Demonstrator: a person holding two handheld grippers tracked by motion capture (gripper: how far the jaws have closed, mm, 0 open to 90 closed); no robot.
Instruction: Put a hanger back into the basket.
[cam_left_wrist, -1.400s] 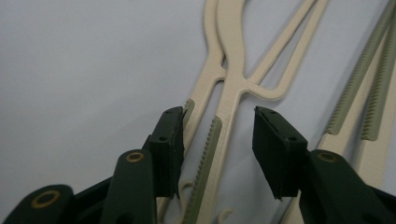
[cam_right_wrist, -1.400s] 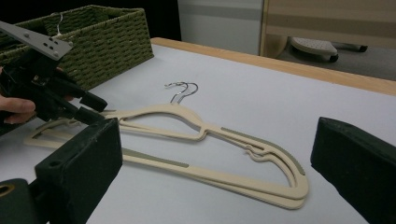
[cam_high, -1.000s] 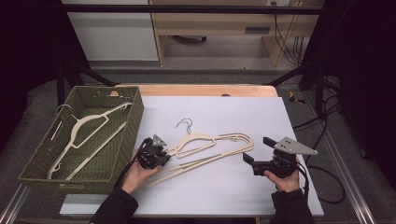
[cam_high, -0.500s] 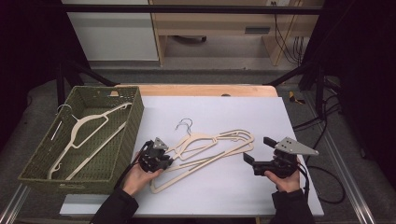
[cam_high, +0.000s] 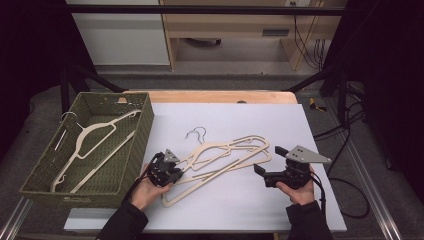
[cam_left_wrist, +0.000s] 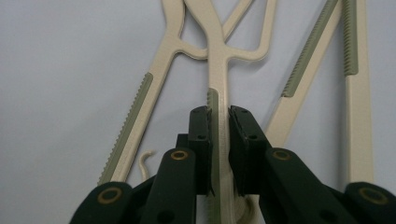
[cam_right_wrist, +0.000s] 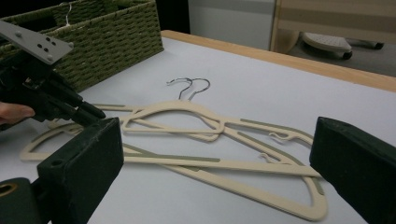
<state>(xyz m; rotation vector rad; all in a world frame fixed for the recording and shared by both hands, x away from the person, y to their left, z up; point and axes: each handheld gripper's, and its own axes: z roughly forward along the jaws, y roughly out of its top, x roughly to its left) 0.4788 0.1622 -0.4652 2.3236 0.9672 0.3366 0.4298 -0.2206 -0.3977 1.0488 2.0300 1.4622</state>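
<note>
the left gripper (cam_high: 172, 172), at lower left of the high view, has just been closing its fingers (cam_left_wrist: 200, 135) and now clamps them on the shoulder arm of a cream plastic hanger with a steel hook (cam_high: 227, 155), one of two overlapping at the centre of the white counter (cam_high: 300, 125). the right gripper (cam_high: 260, 170) waits at lower right, fingers wide apart. the pick-up looks in hand; next, i judge, comes lifting it free of the other hanger toward the green woven basket (cam_high: 137, 137) at left.

The high view looks down and forward over the bench (cam_high: 310, 130). Each gripper view sits close and low, and all three share the hangers (cam_high: 225, 157) lying right of the basket (cam_high: 127, 150).
</note>
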